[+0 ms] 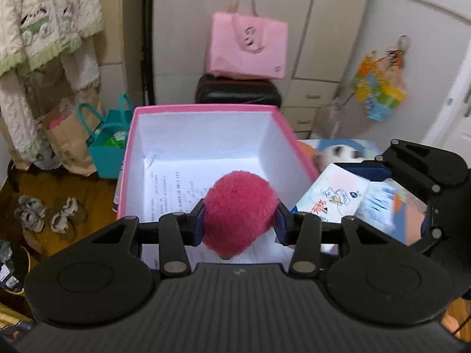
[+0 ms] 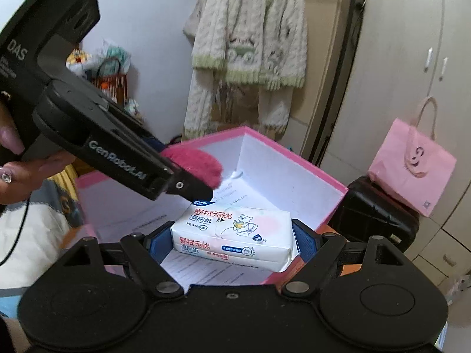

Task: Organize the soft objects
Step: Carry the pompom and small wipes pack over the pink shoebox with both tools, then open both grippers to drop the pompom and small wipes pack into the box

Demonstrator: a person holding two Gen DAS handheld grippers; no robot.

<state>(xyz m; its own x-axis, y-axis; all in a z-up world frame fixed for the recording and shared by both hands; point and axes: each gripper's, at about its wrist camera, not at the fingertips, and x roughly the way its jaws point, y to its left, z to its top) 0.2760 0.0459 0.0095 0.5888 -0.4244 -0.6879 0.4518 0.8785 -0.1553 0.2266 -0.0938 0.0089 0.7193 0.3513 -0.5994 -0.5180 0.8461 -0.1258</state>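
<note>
My left gripper (image 1: 239,220) is shut on a fluffy red plush ball (image 1: 239,210) and holds it over the open pink box (image 1: 206,107), whose white inside has printed paper on the bottom. The ball also shows in the right wrist view (image 2: 195,163) at the tip of the left gripper. My right gripper (image 2: 232,242) is shut on a white pack of wet wipes (image 2: 232,231) with a bear drawing, held above the box's near edge (image 2: 332,206). The pack also shows in the left wrist view (image 1: 329,195) at the box's right side.
A pink tote bag (image 1: 247,45) sits on a black case (image 1: 237,91) behind the box. A teal bag (image 1: 109,144) and a paper bag (image 1: 63,144) stand on the floor at left, near slippers (image 1: 47,214). Knit clothes (image 2: 250,50) hang on the wall. Cabinets stand at the back.
</note>
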